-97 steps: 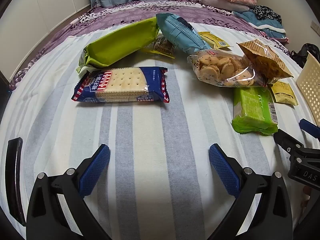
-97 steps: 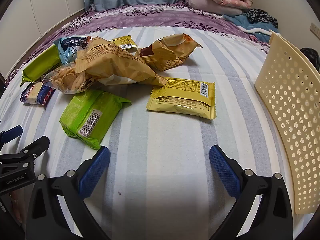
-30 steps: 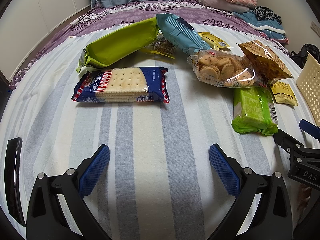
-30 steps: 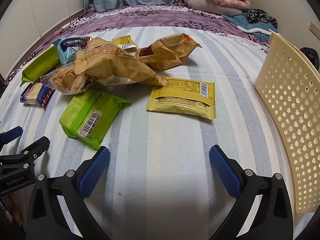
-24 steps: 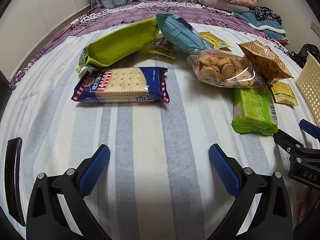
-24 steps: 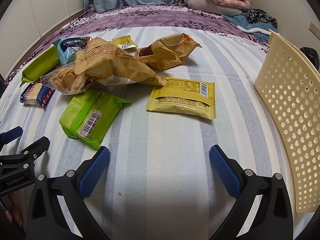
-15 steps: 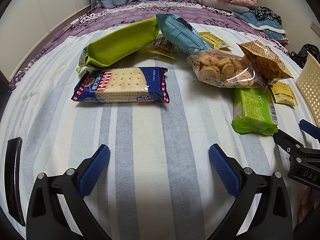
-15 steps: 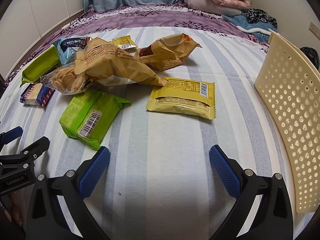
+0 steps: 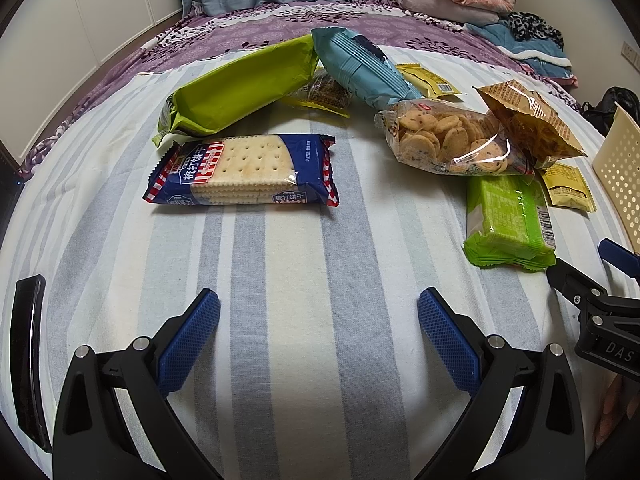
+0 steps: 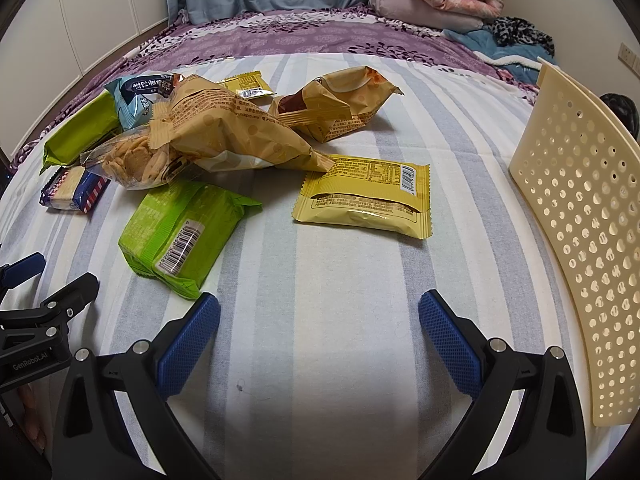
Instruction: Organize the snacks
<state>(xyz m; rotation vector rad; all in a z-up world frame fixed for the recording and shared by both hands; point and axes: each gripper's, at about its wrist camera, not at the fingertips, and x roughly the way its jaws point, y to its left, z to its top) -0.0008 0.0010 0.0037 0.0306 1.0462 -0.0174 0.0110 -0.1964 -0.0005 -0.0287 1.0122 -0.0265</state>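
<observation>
Striped bed (image 10: 320,272): snacks (image 10: 224,140) beside cream basket (image 10: 580,216).

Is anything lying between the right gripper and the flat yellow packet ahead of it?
Nothing visible. Only bare striped sheet lies between the open right gripper and the flat yellow packet; the green packet sits off to its left.

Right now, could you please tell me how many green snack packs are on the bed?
2: a long one behind the cracker pack, and a shorter one near the right gripper. Others may be hidden.
</observation>
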